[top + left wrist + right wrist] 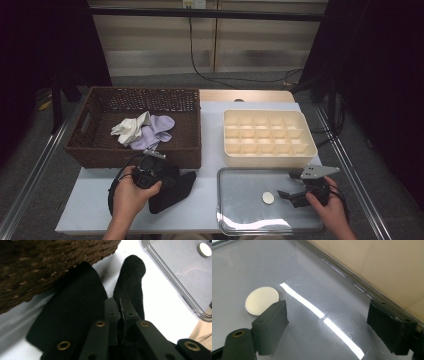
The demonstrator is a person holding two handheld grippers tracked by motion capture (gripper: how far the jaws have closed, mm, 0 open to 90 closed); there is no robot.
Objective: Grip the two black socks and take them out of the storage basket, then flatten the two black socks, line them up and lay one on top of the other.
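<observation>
A black sock (176,192) lies on the white table just in front of the wicker basket (135,157). My left gripper (166,180) rests on it, held by a hand. In the left gripper view the jaws stand pressed together at the left gripper (119,303), pinching the black sock (75,310) between its two lobes. My right gripper (289,184) hovers open over the clear tray (245,215), just right of a small cream disc (268,198). In the right gripper view the right gripper (327,308) holds nothing, and the disc (262,300) lies beside its left jaw.
The basket (37,270) holds a white sock (131,129) and a lilac sock (157,131). A cream compartment organizer (312,145) stands behind the tray (312,270). Metal rails run along both table sides. Bare white table lies between the sock and the tray.
</observation>
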